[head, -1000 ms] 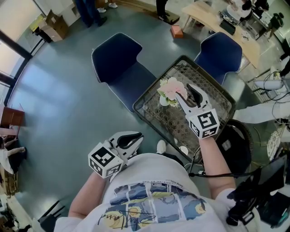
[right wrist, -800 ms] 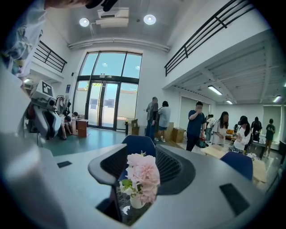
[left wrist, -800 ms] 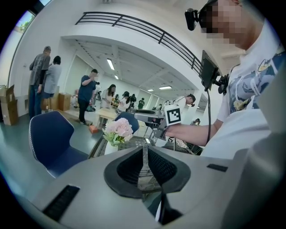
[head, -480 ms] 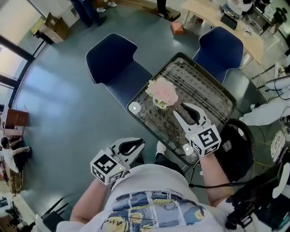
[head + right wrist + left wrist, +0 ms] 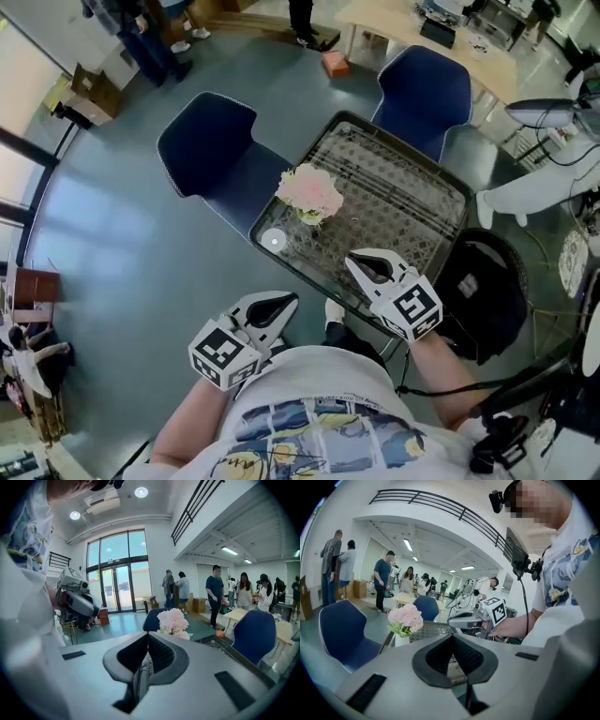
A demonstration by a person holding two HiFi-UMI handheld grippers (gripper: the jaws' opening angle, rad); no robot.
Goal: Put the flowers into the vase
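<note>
A bunch of pink flowers (image 5: 307, 190) stands upright in a small white vase (image 5: 309, 217) on the left part of the glass table (image 5: 412, 187). My right gripper (image 5: 359, 265) hovers over the table's near edge, well short of the vase. Its jaws have just been closing and are now shut, with nothing between them. In the right gripper view the flowers (image 5: 172, 619) rise just beyond the shut jaws (image 5: 148, 634). My left gripper (image 5: 281, 301) is shut and empty, off the table near my body. From there it sees the flowers (image 5: 406, 616) and the vase (image 5: 401, 641) ahead on the left.
A small white round disc (image 5: 273, 240) lies near the table's left corner. Two blue chairs (image 5: 211, 150) (image 5: 422, 84) stand beyond the table, and a black bag (image 5: 483, 295) sits at its right. Several people stand at the far end of the room.
My right gripper has drawn back from the flowers to the table's near edge, and its open jaws have shut empty. The left gripper has barely shifted.
</note>
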